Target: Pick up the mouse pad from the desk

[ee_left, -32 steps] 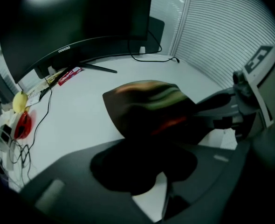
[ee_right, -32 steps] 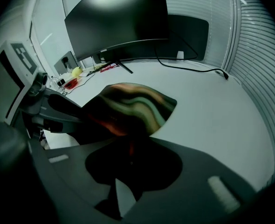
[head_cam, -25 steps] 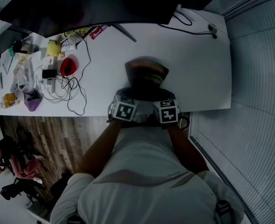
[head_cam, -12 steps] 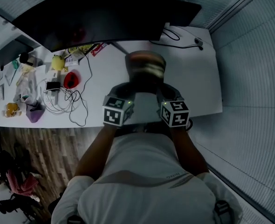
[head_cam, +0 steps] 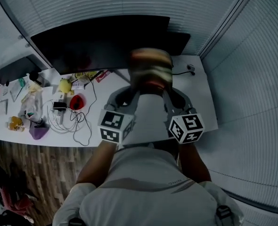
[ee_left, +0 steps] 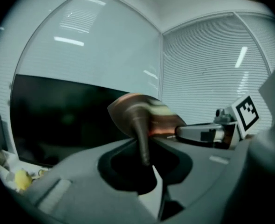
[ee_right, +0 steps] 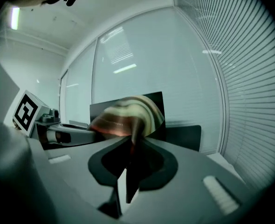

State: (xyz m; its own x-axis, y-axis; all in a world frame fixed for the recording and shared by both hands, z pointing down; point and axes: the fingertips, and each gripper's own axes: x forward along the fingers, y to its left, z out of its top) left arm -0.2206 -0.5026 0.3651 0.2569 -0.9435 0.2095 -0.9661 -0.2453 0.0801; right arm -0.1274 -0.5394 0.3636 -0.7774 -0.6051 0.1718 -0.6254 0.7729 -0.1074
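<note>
The mouse pad [head_cam: 151, 69], striped in brown, cream and red, hangs in the air above the white desk [head_cam: 201, 105], in front of the dark monitor. My left gripper [head_cam: 129, 92] is shut on its left near edge and my right gripper [head_cam: 170, 93] on its right near edge. In the left gripper view the pad [ee_left: 142, 115] stands edge-on, pinched between the jaws of that gripper [ee_left: 145, 154]. In the right gripper view the pad [ee_right: 130, 113] is likewise pinched by the right gripper [ee_right: 130, 146], whose jaws are closing further on it.
A wide dark monitor [head_cam: 101, 46] stands along the desk's back. On the desk's left lie a yellow object [head_cam: 65, 85], a red object [head_cam: 76, 101], tangled cables [head_cam: 70, 121] and a purple thing [head_cam: 38, 131]. Blinds cover the walls behind and to the right.
Both grippers have risen together with the mouse pad, from just above the desk's front edge up to the height of the monitor, and have tipped towards level.
</note>
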